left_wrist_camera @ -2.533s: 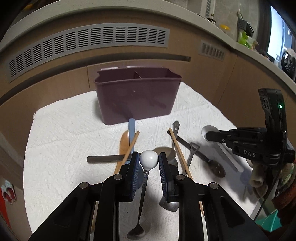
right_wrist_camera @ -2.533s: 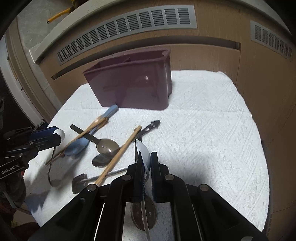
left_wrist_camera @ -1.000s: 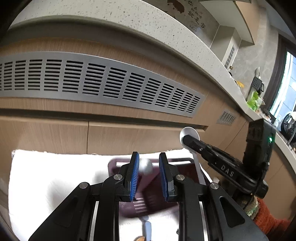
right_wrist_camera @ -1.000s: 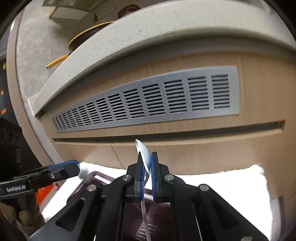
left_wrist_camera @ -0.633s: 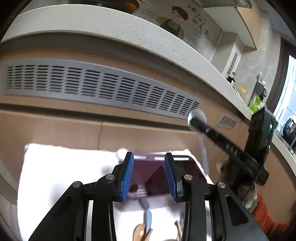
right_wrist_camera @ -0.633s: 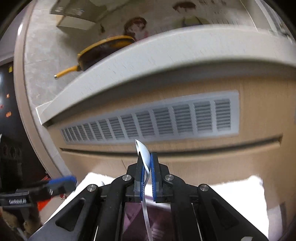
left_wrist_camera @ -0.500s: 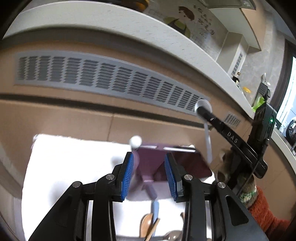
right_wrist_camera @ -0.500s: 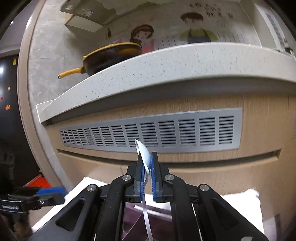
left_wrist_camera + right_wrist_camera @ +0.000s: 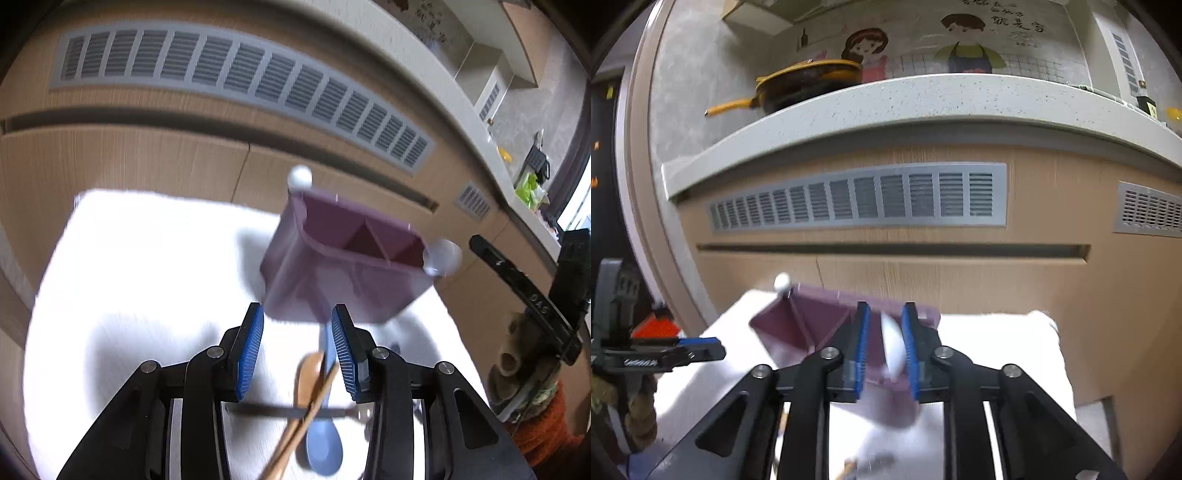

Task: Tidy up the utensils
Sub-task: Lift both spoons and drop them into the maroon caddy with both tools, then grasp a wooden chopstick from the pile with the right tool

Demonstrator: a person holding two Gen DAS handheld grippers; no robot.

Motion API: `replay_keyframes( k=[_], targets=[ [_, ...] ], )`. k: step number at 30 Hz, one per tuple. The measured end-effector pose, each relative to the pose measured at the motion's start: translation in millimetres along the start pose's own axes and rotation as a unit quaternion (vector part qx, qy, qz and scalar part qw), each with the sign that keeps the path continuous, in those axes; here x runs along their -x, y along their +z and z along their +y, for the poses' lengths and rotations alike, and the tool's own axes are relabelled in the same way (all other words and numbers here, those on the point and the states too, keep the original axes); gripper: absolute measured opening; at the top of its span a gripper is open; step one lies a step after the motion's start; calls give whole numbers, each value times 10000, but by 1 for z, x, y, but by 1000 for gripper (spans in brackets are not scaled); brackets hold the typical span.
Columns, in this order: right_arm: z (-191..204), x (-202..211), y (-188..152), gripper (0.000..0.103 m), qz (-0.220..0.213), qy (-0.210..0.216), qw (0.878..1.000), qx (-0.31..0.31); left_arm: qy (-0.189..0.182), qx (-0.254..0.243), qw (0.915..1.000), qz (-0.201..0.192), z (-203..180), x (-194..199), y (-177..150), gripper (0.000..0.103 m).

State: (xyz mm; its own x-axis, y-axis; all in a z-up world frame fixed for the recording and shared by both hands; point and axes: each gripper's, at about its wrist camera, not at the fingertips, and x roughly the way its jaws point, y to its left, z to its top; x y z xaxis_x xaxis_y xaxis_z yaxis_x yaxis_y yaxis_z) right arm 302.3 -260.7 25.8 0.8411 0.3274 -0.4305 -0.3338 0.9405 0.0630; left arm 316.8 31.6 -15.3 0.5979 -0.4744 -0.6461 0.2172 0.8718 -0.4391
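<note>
Left wrist view shows my left gripper [image 9: 297, 345] spread wide and empty, its ball-topped spoon [image 9: 300, 176] standing in the purple caddy [image 9: 343, 273] at the left corner, while my right gripper [image 9: 884, 349] has parted around the white spoon [image 9: 892, 350], apparently letting it drop into the right compartment.
</note>
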Motion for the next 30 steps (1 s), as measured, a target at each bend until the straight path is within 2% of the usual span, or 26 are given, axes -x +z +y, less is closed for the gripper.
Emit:
replay_keyframes(
  k=[5, 9, 12, 16, 19, 22, 25, 30],
  targets=[
    [-5, 13, -10, 21, 389, 16, 9991, -173, 86, 4, 9997, 209, -2, 4, -18, 40],
    [3, 16, -34, 25, 842, 5, 9964, -130, 205, -181, 9992, 293, -3, 10, -30, 40],
    [12, 8, -59, 25, 1412, -48, 9900, 8, 239, -300, 9982, 464, -3, 10, -40, 40],
    [19, 5, -86, 25, 1818, -2, 9833, 40, 287, -518, 9960, 670, -7, 12, -56, 40],
    [21, 4, -100, 25, 2098, 98, 9774, -238, 289, -542, 9951, 769, -8, 12, -66, 40],
    [29, 0, -109, 25, 2277, 297, 9721, -484, 422, -628, 9940, 795, -10, 13, -75, 40],
    [50, -9, -117, 25, 2411, 319, 9696, -277, 493, -635, 9934, 819, -11, 13, -81, 40],
    [70, -29, -123, 24, 2602, 43, 9655, -22, 562, -551, 9929, 888, -10, 14, -88, 40]
  ],
)
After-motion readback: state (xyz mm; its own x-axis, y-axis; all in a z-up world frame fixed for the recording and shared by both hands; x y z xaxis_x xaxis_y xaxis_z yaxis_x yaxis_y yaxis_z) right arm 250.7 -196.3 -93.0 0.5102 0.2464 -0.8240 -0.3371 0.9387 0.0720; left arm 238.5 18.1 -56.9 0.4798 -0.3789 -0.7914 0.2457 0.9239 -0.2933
